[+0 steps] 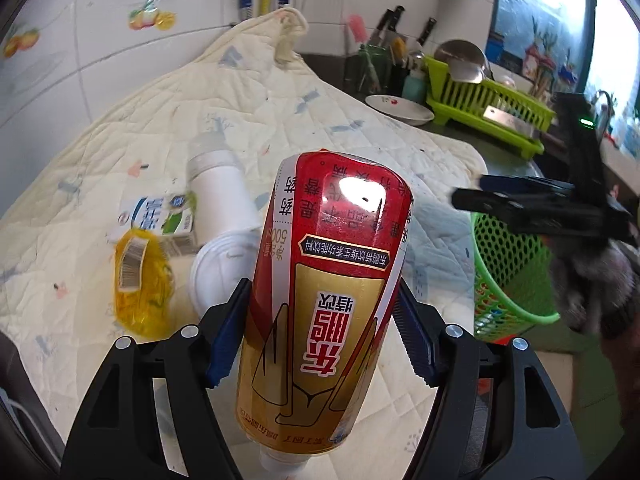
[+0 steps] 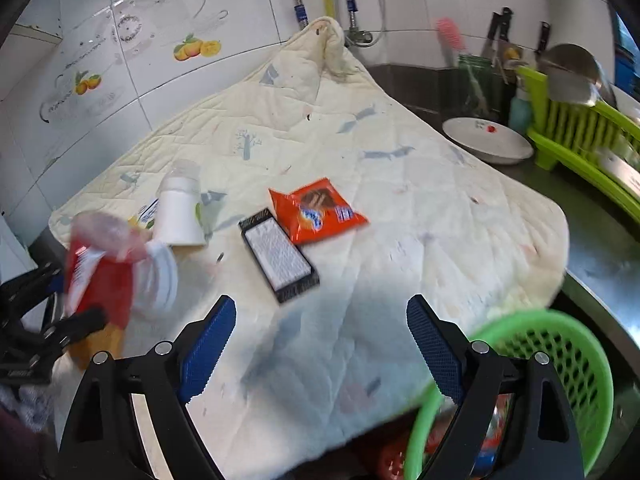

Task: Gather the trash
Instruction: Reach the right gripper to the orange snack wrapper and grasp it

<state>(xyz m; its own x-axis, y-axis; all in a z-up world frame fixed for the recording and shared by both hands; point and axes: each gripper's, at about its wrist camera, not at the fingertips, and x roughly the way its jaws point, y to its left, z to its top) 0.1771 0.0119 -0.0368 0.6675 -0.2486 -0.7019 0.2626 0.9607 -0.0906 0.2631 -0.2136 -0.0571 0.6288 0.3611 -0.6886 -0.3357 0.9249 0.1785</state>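
Centre-frame in the left wrist view, the left gripper (image 1: 320, 332) clamps the red-and-gold bottle (image 1: 324, 292) – its grip looks one-sided, so it may slip before reaching the green basket (image 1: 508, 280) – while the right gripper (image 2: 320, 344) gapes, holding nothing.

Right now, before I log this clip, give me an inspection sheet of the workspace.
Surface: cream quilted cloth spread over a dark counter.
Job's things: red-and-gold bottle; green mesh basket at the cloth's near right edge, some items already inside.
Clutter: orange snack packet, black box, white cup, milk carton, yellow wrapper.
Grippers: left hand-held gripper shut on the bottle; right hand-held gripper open, empty.
Cables: nothing seen.
Surroundings: tiled wall, wall hoses, white dish, green dish rack, knives.
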